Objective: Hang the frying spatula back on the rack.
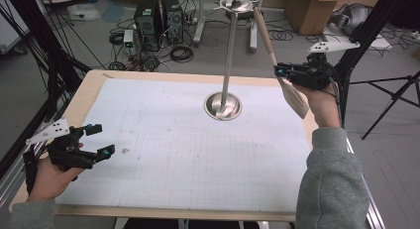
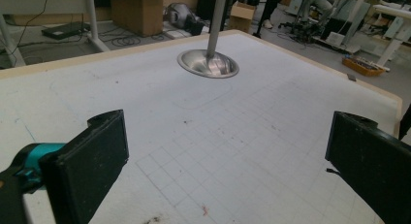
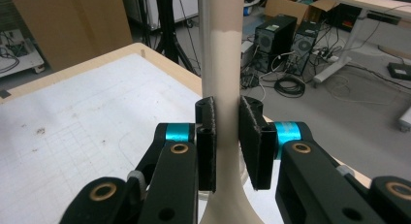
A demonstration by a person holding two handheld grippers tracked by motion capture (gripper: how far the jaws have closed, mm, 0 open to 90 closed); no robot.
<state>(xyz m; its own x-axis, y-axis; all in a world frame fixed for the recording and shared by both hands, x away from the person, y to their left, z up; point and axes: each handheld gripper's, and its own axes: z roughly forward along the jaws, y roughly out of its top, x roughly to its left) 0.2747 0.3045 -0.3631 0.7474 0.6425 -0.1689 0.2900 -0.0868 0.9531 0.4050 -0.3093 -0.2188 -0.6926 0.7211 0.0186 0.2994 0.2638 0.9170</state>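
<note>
We are clamping the right tool (image 1: 281, 70) on the neck of a stiff, probably light wooden spatula (image 1: 293, 96), left tool (image 1: 99, 140) released.

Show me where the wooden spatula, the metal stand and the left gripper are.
wooden spatula (image 1: 293, 96): high view, on its flat blade.
metal stand (image 1: 228, 60): high view, on its upright pole.
left gripper (image 1: 99, 140): high view, midway between its open jaw tips.

The left gripper (image 2: 223, 170) holds its black jaws wide apart with nothing between them, low over the gridded table (image 2: 232, 136), while ahead of the jaws, well beyond them, a steel stand's round base (image 2: 208, 64) sits with its pole rising.
</note>
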